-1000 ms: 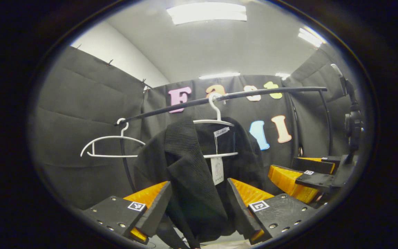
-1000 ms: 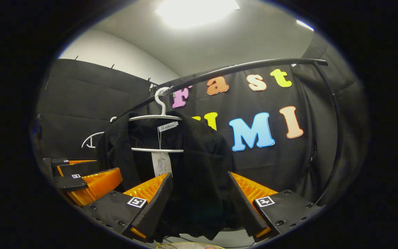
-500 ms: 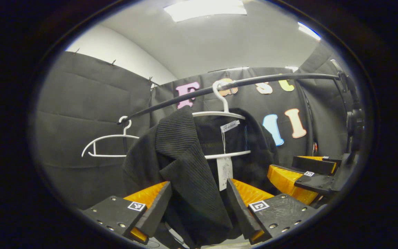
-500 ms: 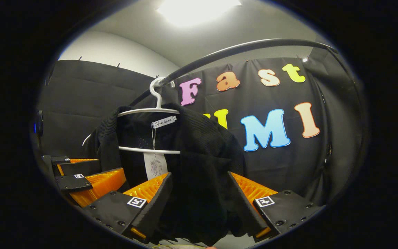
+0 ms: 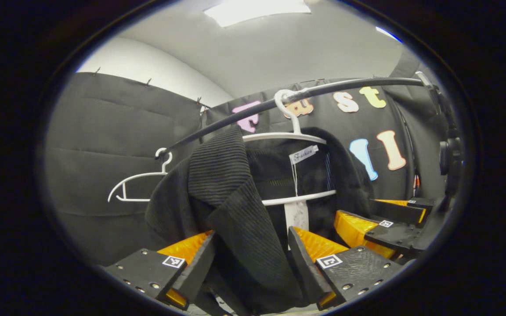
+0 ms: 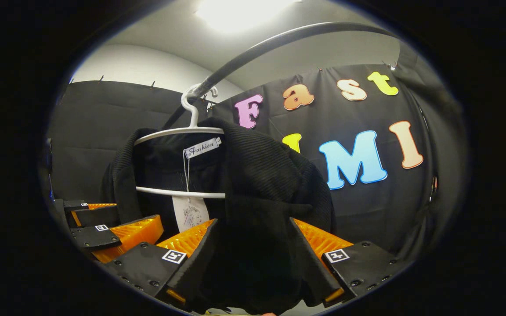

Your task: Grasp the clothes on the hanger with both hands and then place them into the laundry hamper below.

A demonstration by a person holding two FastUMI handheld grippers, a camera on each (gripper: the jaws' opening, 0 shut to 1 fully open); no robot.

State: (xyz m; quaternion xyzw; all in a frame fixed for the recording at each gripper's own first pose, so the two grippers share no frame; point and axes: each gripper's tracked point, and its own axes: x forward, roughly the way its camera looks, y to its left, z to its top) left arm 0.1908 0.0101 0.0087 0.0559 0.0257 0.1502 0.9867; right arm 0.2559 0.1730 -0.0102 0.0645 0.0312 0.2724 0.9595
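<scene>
1. We see the black jacket hanging on a white hanger from the black rail; its front fold drops between the fingers of the left tongs, which stand apart around it.
2. In the right gripper view the right tongs likewise stand apart, with the jacket's other shoulder between the fingers.
3. The jacket hangs lengthwise downward.
4. An empty hanger hangs far left.

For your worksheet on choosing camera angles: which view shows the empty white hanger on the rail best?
The left gripper view: the empty hanger hangs clear against the wall, its whole outline visible. In the right gripper view the black garment on the other hanger covers that spot.
</scene>
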